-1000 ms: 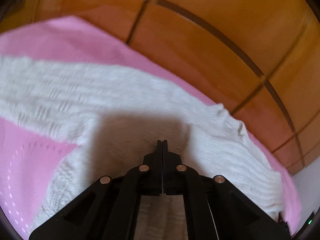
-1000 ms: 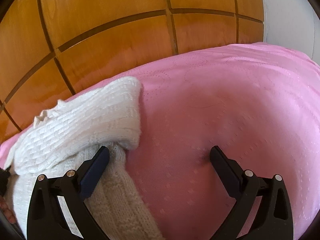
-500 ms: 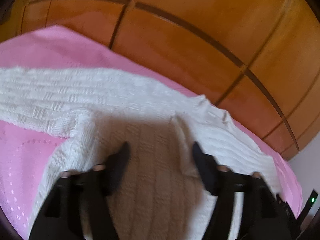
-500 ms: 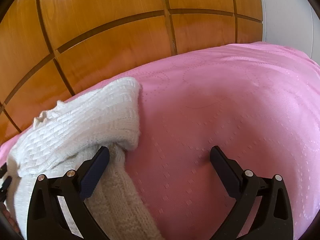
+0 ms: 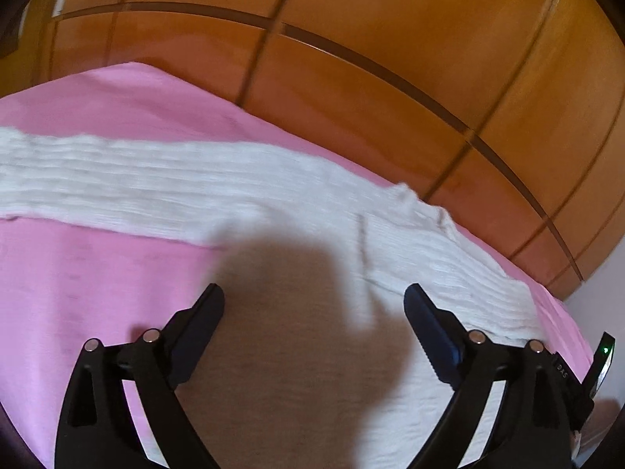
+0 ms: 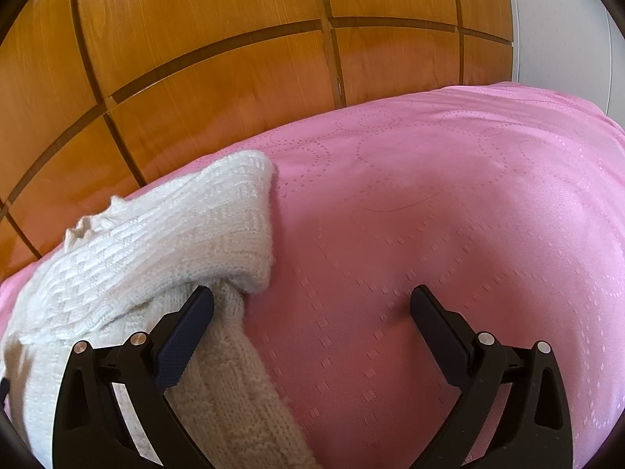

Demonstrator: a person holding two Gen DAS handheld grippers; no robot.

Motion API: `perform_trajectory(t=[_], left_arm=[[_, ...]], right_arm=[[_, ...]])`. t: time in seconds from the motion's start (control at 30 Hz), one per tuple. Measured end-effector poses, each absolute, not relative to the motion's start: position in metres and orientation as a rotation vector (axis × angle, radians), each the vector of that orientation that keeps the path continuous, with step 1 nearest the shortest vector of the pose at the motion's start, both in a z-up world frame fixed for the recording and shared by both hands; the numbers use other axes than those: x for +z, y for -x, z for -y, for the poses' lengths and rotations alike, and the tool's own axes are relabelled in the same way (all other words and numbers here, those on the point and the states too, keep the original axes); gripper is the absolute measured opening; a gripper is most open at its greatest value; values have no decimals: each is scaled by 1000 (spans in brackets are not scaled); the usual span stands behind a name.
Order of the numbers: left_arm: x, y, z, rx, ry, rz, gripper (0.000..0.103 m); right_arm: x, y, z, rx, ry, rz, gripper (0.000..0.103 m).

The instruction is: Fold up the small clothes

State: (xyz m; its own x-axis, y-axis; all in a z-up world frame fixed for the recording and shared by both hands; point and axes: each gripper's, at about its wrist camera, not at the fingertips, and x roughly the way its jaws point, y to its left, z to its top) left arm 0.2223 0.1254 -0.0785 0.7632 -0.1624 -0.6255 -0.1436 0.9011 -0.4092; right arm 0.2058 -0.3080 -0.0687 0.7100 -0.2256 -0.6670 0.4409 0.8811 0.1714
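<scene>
The cream knitted sweater lies on the pink patterned bedspread, one sleeve stretched out left. The left gripper has just been opening — jaws spread, gripping nothing. Right gripper: jaws wide, empty. Best smooth the laid fold flat before regrasping.

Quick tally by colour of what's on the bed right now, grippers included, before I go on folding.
White knitted garment: 1
Pink bedspread: 1
Black grippers: 2, the left gripper and the right gripper, both open
Total: 4
</scene>
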Motion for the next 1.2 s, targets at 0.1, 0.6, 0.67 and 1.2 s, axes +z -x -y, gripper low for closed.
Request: perform_trajectory(t=[0.1, 0.6, 0.67, 1.2], left_arm=[[-79, -215, -156, 80, 481, -707, 96], [-85, -168, -316, 425, 767, -603, 83], [-86, -160, -337, 460, 800, -584, 75], [-99, -154, -414, 599, 914, -561, 9]], right_arm=[[-69, -206, 308, -378, -331, -689, 100], [-69, -207, 307, -390, -316, -696, 100], [-69, -208, 307, -390, -315, -697, 100], [-70, -209, 307, -399, -301, -702, 100]])
